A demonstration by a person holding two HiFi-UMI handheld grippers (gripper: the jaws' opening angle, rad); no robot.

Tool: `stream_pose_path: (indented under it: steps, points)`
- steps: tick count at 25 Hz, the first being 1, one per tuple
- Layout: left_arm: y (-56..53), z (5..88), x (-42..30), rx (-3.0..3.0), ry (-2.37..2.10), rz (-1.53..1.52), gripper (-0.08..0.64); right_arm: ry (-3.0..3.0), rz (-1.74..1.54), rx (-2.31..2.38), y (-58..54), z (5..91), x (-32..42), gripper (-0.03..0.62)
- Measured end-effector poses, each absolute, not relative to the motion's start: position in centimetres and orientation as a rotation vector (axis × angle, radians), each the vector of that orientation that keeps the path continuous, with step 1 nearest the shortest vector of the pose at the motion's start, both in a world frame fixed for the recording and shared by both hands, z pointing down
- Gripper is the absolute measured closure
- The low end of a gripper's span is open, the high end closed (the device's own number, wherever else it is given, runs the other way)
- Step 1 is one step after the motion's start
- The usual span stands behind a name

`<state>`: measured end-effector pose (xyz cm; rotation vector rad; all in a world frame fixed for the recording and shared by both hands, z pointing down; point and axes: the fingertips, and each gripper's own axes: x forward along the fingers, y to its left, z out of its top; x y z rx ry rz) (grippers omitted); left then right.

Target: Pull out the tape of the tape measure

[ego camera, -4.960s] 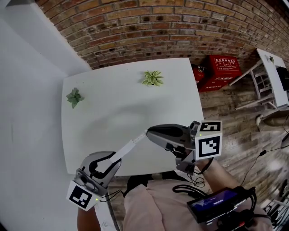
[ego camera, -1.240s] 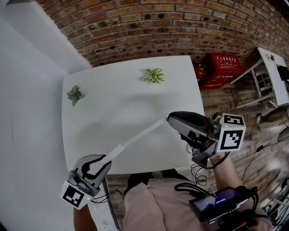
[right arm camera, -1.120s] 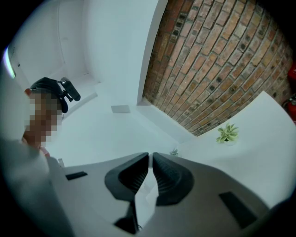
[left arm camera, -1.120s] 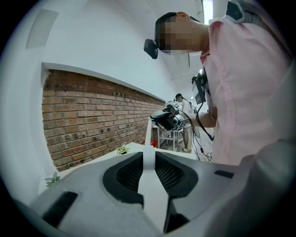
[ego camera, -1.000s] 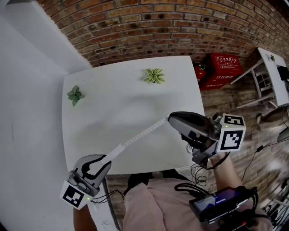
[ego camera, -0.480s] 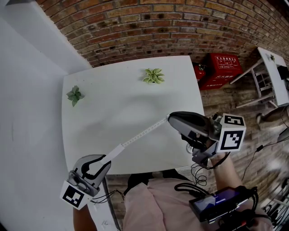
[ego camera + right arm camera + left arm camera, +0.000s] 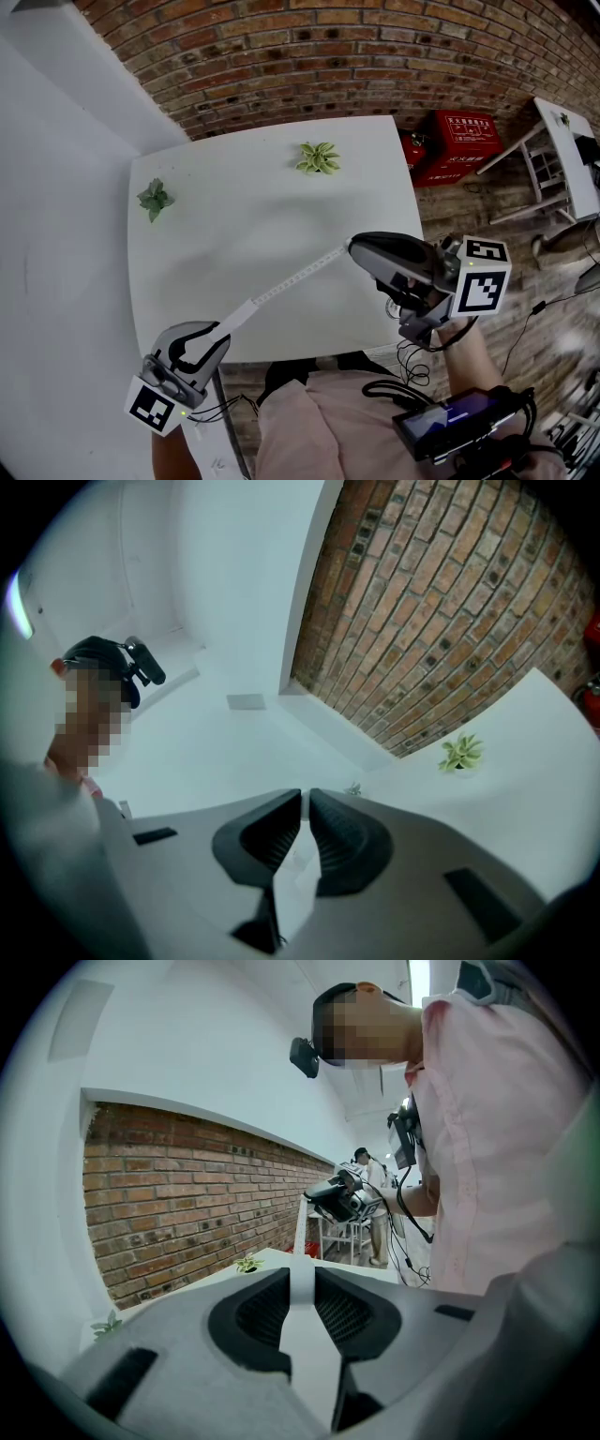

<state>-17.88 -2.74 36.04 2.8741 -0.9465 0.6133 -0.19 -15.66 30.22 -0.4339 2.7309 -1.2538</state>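
Observation:
In the head view a white tape runs taut above the white table, from lower left to right. My left gripper holds the tape measure's white body at the table's near edge. In the left gripper view that body fills the gap between the jaws, and the strip leads off toward the other gripper. My right gripper is shut on the tape's free end. The right gripper view shows the jaws of my right gripper almost meeting, with a thin white strip pinched between them.
Two small green plants stand at the table's far side. A brick wall runs behind it. A red box sits on the floor at the right, with white furniture beyond it. My pink shirt is just below the table's near edge.
Since five seconds ago my right gripper has gone right and my left gripper slightly left, so the tape spans a longer stretch. Over the last second nothing has moved.

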Motion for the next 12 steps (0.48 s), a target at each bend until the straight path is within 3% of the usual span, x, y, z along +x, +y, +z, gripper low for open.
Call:
stream_pose_path:
  steps: [12]
  points:
    - [-2.76, 35.86, -17.94, 2.878, -0.953, 0.608, 0.472, 2.739, -1.249, -0.433, -15.70, 30.19, -0.27, 0.557]
